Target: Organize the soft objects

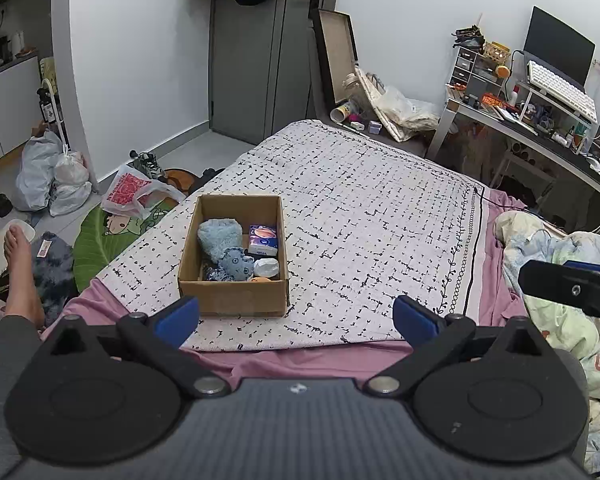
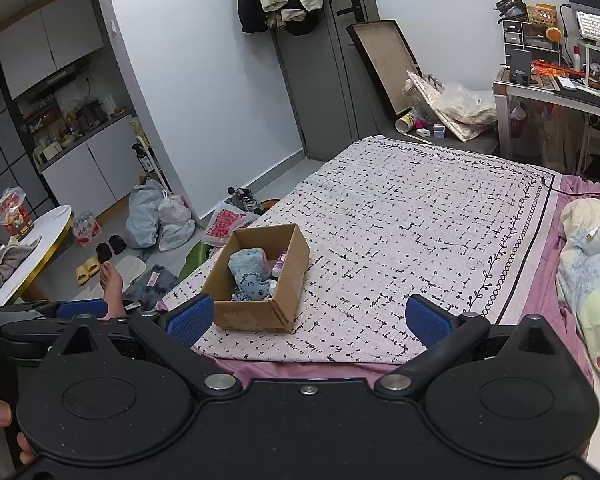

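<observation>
An open cardboard box [image 1: 204,236] stands on the white patterned bedcover [image 1: 380,208], near its left front. It holds a fluffy light blue soft item [image 1: 218,236], a blue plush toy [image 1: 236,264], a small tissue pack [image 1: 263,240], a white item [image 1: 267,267] and a bit of orange. The box also shows in the right wrist view [image 2: 296,276]. My left gripper [image 1: 296,318] is open and empty, just in front of the box. My right gripper [image 2: 310,314] is open and empty, to the box's right front.
A crumpled quilt [image 1: 560,320] lies at the bed's right. Bags [image 1: 52,176], shoes and a person's bare foot [image 1: 18,264] are on the floor at left. A cluttered desk [image 1: 540,120] stands at the far right. A round table [image 2: 40,248] is at left.
</observation>
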